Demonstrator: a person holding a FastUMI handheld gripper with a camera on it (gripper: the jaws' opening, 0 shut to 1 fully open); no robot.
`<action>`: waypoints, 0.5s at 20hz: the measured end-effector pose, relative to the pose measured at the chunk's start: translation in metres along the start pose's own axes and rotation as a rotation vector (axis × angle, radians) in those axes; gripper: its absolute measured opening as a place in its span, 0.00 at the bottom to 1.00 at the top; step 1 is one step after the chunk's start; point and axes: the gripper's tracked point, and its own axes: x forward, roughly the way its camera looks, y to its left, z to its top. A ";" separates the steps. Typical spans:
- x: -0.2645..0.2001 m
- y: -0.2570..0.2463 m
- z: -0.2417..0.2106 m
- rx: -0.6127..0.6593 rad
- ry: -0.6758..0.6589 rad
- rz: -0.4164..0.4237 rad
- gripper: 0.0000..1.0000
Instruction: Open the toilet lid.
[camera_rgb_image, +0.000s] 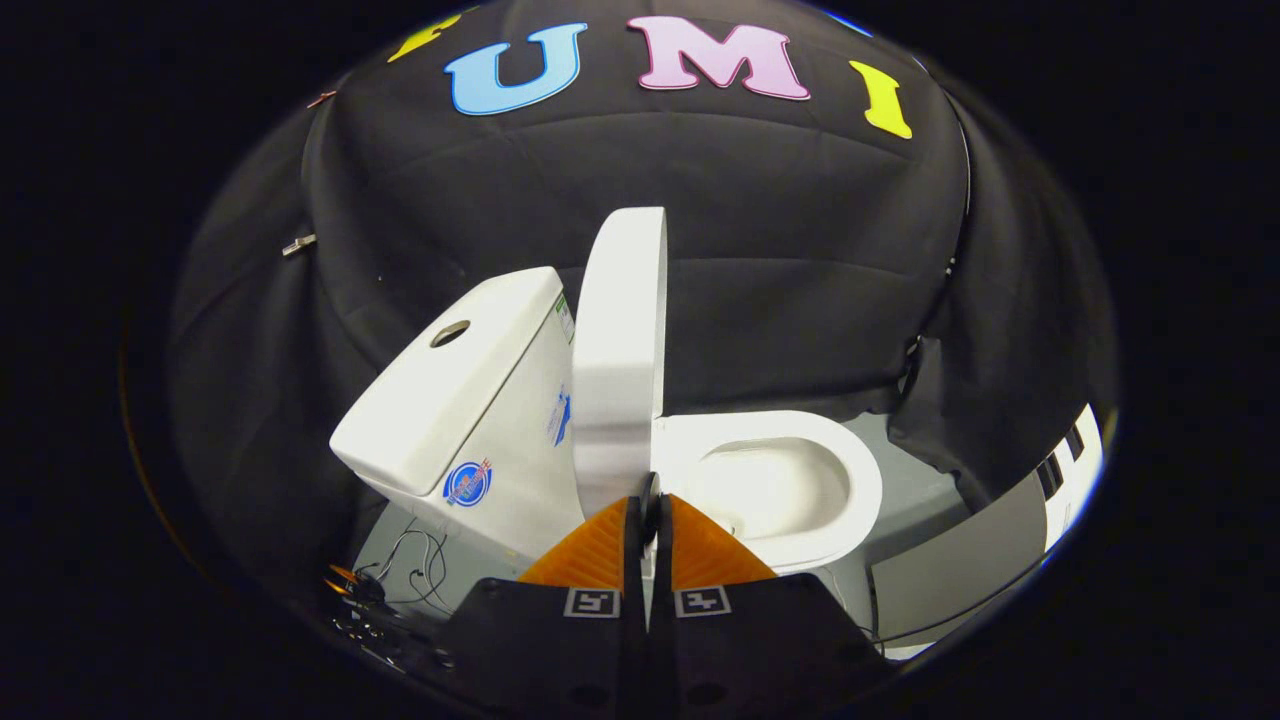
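Observation:
A white toilet stands just ahead of me, turned sideways. Its lid (620, 340) is raised upright and leans back toward the tank (450, 380), which has a round flush button on top. The seat ring (850, 470) and the bowl lie uncovered to the right of the lid. My gripper (650, 495) is shut, with its fingers pressed together and nothing held between them. The tips sit right at the lid's lower front edge, near where it meets the seat. Whether they touch the lid I cannot tell.
Loose cables (410, 565) lie on the grey floor (920, 495) to the left of the toilet base. A grey panel (960, 570) and a white object with black stripes (1075, 465) stand to the right. Black cloth walls close in behind the toilet.

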 end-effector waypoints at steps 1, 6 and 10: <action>0.001 0.004 0.000 -0.005 -0.002 -0.004 0.05; 0.003 0.032 0.001 -0.029 -0.002 0.008 0.06; 0.003 0.041 0.001 -0.068 -0.001 -0.053 0.07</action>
